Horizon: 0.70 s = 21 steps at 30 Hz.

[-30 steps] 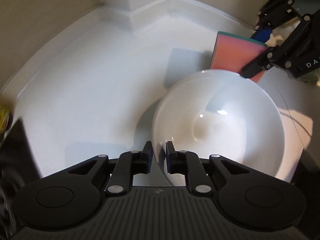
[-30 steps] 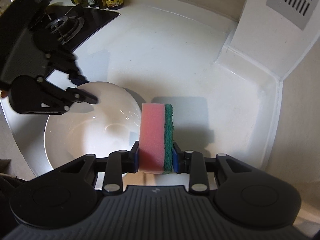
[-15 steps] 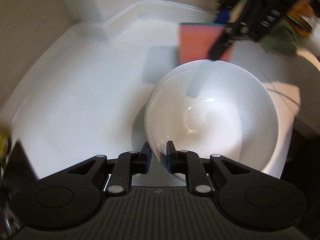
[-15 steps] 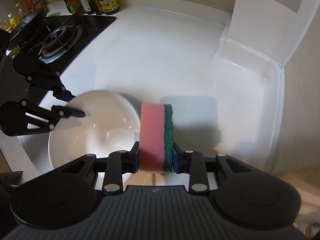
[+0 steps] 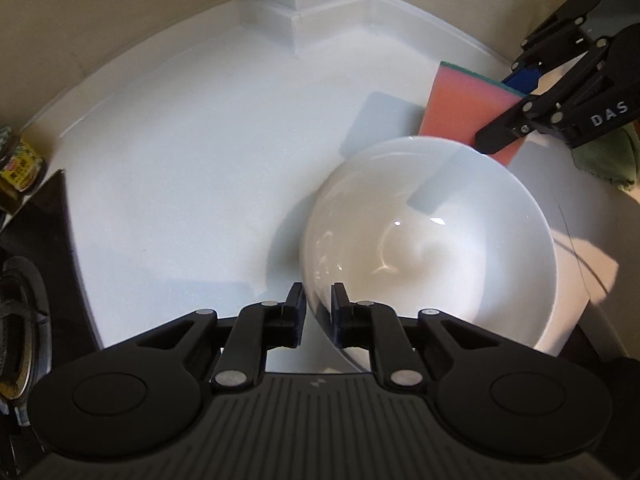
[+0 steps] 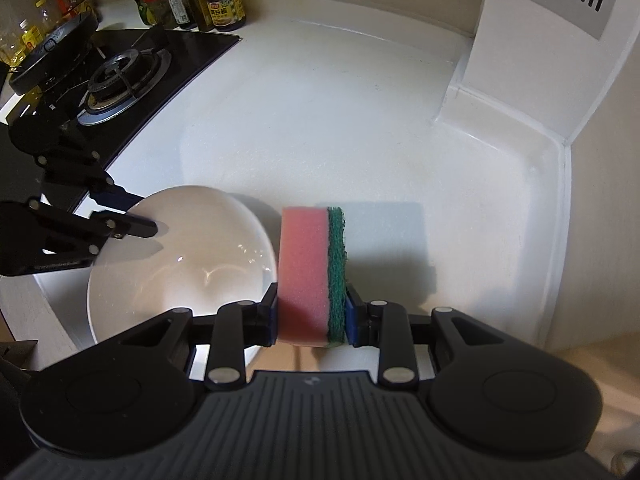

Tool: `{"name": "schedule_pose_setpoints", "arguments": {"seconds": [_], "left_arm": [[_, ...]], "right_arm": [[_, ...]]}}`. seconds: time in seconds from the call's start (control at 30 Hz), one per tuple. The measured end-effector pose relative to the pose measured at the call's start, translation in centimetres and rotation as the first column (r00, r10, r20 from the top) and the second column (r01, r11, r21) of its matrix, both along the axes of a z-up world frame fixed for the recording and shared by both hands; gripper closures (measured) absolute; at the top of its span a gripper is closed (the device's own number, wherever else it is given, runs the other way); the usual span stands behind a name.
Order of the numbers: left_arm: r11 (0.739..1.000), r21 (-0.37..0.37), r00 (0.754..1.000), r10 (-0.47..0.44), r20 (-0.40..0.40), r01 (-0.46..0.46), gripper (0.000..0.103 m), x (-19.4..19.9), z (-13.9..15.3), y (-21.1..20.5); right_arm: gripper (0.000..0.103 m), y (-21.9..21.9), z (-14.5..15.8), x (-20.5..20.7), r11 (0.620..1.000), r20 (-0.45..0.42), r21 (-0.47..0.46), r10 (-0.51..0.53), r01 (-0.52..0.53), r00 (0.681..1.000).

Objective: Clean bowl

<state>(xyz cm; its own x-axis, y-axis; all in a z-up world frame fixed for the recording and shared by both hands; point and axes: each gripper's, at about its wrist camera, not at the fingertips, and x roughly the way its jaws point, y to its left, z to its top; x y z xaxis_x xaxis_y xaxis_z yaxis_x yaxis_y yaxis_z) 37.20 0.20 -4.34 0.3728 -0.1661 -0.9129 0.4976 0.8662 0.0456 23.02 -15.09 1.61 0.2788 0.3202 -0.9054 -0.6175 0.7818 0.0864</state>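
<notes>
Gleaming white bowl [image 5: 432,240] (glossy, tilted) pinched by left gripper [image 5: 318,312].

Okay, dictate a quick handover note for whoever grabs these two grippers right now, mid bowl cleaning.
Left gripper: clamped on the near rim of the white bowl, holding it on the white counter.
Right gripper: shut on the pink and green sponge, held upright just beside the bowl's rim, outside it.
Done: bowl steadied, sponge picked up.
Left: bring the sponge into the bowl and wipe the inside; no scrubbing contact shows yet. The inside looks glossy with no visible residue.
Mind the gas stove and jars beyond the left gripper.
</notes>
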Motion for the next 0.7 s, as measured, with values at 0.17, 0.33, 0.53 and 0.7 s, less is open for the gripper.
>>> {"name": "schedule_pose_setpoints", "arguments": {"seconds": [0.17,0.33,0.53,0.7], "left_arm": [[0.964,0.061,0.965,-0.261,0.032,0.258,0.089,1.0,0.2,-1.7],[0.924,0.055,0.923,-0.381,0.042,0.379,0.088,3.1,-0.5,-2.6],[0.999,-0.002,0.999,-0.038,-0.028,0.038,0.086,4.0,0.0,-2.0],[0.985,-0.068,0.986,0.153,-0.063,-0.158,0.087,2.7,0.2,-0.5]], "right_arm": [[0.076,-0.1,0.1,-0.2,1.000,0.005,-0.019,0.009,-0.009,1.000],[0.076,-0.1,0.1,0.6,1.000,0.021,-0.019,-0.006,0.006,1.000],[0.076,-0.1,0.0,0.8,1.000,0.020,-0.021,-0.009,0.009,1.000],[0.076,-0.3,-0.1,0.6,1.000,0.025,-0.008,-0.021,0.021,0.999]]}}
